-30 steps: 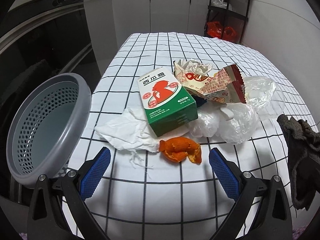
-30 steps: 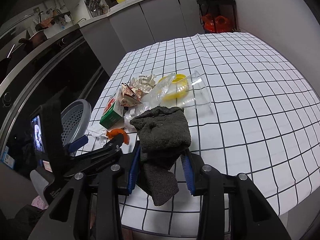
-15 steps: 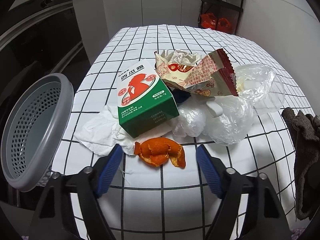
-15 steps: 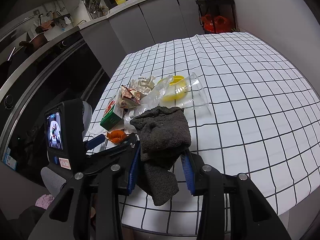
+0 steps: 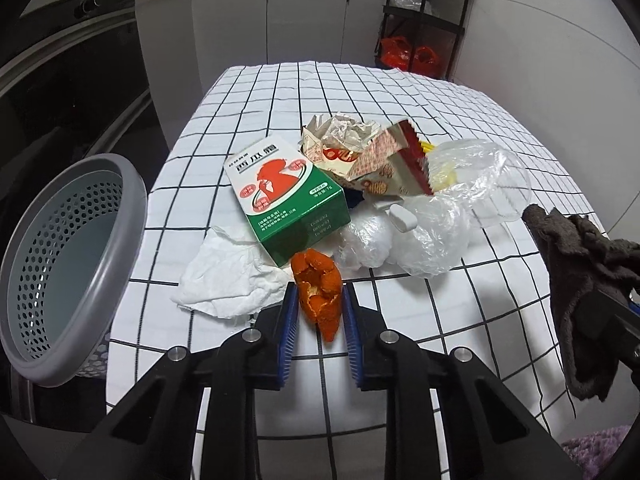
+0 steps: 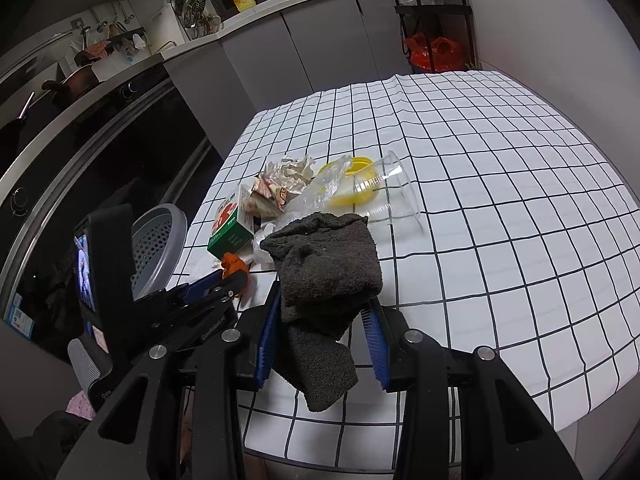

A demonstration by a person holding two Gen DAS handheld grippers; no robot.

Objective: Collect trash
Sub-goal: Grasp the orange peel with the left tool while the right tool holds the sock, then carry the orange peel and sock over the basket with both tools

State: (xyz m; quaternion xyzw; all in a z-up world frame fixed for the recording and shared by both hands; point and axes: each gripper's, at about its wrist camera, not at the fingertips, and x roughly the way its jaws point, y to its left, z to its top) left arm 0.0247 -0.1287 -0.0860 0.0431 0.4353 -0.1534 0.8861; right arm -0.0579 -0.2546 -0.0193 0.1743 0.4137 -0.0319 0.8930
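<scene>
Open checked cloth (image 6: 500, 208) right of litter; grey basket (image 5: 60, 264) crowding table's left edge.

An orange peel (image 5: 318, 294) sits between blue gripper pads (image 5: 289, 328) above a white tablecloth (image 5: 400, 92) gridded in black, beside a green, white and red carton (image 5: 286, 196), a grey perforated basket (image 5: 60, 264) and a dark grey cloth (image 6: 324, 264).
</scene>
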